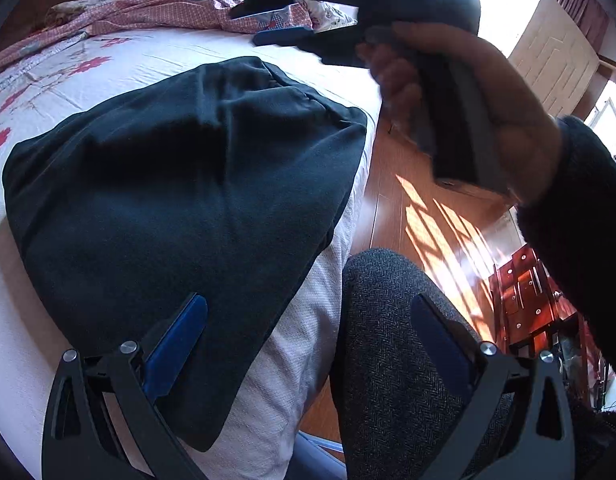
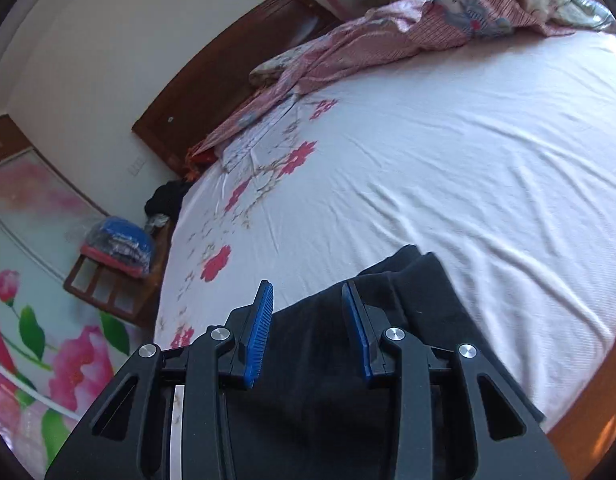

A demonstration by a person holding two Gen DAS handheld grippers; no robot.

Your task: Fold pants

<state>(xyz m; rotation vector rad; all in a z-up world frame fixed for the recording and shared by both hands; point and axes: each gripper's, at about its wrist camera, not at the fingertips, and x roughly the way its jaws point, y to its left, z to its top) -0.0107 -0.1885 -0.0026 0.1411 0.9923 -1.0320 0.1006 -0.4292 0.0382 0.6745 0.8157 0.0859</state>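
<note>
Blue pads of my left tool [image 1: 308, 344] sit nearest the lens in the left wrist view, spread wide and gripping nothing; the left pad overlaps the near edge of the pants [image 1: 180, 200], the right pad lies over my grey herringbone knee [image 1: 388, 340]. To the left and beyond, the pants form a dark, compact folded bundle on the white bed [image 1: 68, 360], close to its edge, with the wooden floor [image 1: 408, 216] to the right. Further right, my right hand [image 1: 468, 112] carries the right tool across the upper field, above the bed. In the right wrist view, the right tool [image 2: 308, 320] is moderately open, with dark cloth of the pants [image 2: 428, 300] visible between and beyond its pads; I cannot tell whether either pad touches the fabric, and nothing appears clamped. Left of it lie the flowered sheet print [image 2: 216, 262] and a bedside stool [image 2: 108, 284]; above right, a crumpled pink quilt [image 2: 388, 36]. Risk, as a judgement: the bundle lies near the mattress edge, so a sideways nudge or a pad snagging only the top layer could drag the fold open or slide it towards the floor. Only the left wrist view shows the whole bundle, the edge of the bed and the floor; only the right wrist view shows the headboard [image 2: 236, 60], the far expanse of bed and the right tool's pad spacing.
</note>
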